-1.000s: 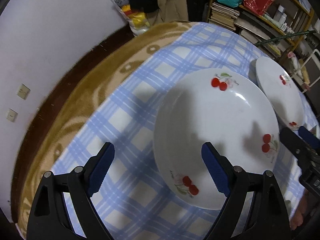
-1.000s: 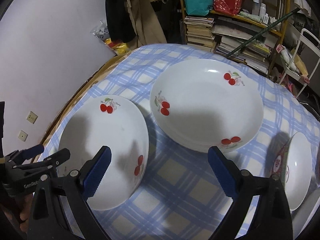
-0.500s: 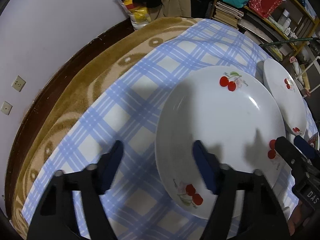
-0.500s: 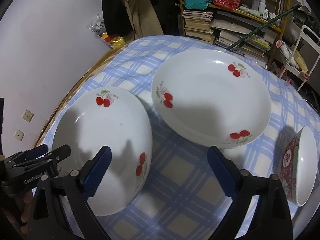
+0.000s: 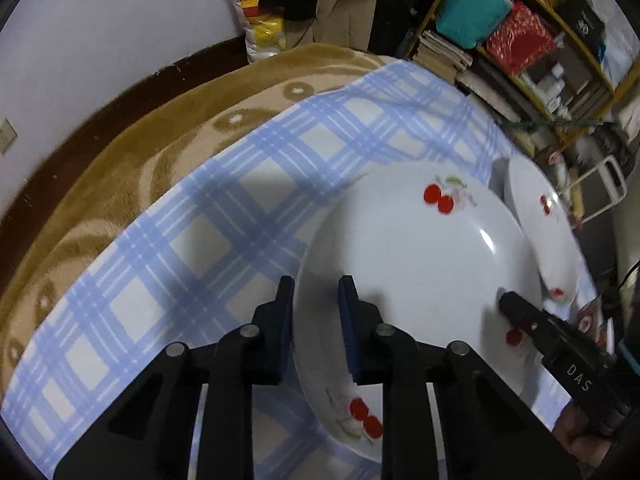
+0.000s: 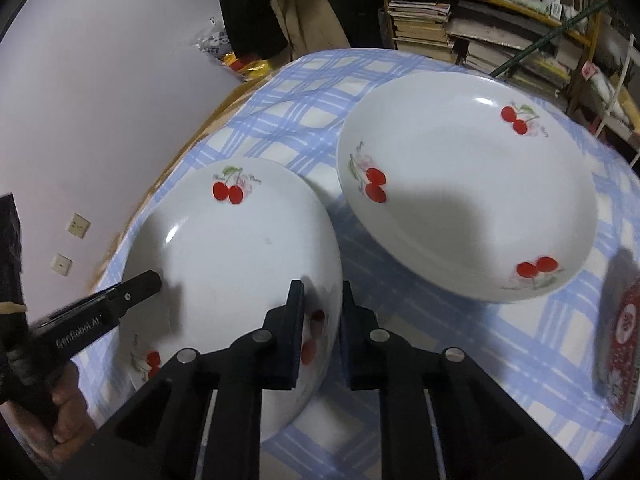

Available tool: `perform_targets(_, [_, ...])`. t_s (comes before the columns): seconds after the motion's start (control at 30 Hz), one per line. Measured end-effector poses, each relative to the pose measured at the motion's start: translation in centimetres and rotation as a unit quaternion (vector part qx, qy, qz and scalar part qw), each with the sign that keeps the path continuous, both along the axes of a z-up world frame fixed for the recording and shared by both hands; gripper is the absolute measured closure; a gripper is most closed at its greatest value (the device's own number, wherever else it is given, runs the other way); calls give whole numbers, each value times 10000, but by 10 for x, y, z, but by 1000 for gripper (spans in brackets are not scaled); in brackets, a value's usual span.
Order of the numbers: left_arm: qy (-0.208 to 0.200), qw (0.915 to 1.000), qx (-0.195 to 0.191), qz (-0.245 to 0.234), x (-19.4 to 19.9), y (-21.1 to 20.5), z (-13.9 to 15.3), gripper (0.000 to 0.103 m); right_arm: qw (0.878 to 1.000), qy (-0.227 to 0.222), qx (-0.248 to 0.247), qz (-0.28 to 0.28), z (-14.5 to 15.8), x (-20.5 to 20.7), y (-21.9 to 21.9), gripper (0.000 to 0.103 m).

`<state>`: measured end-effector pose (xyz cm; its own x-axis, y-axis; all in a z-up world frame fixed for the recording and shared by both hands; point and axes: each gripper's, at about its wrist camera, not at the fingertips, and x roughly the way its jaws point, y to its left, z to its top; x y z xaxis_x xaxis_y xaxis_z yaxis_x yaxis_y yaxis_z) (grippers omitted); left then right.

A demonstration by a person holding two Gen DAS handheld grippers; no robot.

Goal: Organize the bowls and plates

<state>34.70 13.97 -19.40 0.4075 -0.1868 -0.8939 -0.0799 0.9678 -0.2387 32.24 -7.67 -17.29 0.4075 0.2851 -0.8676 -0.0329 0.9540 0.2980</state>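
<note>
A white deep plate with red cherries (image 5: 420, 272) (image 6: 240, 256) lies nearest on the blue checked cloth. My left gripper (image 5: 316, 316) straddles its left rim. Its jaws are closing, with the rim between them and a sliver of room still at the outer pad. My right gripper (image 6: 322, 320) straddles the opposite rim, jaws closing, and its pads pinch that edge. Each gripper shows in the other's view, the left gripper (image 6: 136, 288) and the right gripper (image 5: 520, 312), at the far side of the same plate. A second cherry plate (image 6: 468, 184) (image 5: 540, 236) lies beyond it.
A red-patterned bowl (image 6: 618, 340) stands at the cloth's right edge. A brown blanket (image 5: 120, 168) hangs off the table's left side near the white wall. Shelves with books and bags (image 6: 460, 20) crowd the back. A person's hand (image 6: 68, 412) holds the left gripper.
Both pairs of jaws have gone from wide apart to narrow around opposite rims of the near plate. Both grippers have sunk closer to it.
</note>
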Motion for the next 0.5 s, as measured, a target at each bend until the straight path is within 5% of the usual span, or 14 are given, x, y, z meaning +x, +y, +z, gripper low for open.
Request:
perform_targets(0.23, [159,9994,-302,25,2,6,-2,84,9996,60,286,-16,0,1,-5,91])
perform_targets(0.5, [205,9997,19,-114,-18,-7,11,84,9997,129,212,-15,12,-10,-8,92])
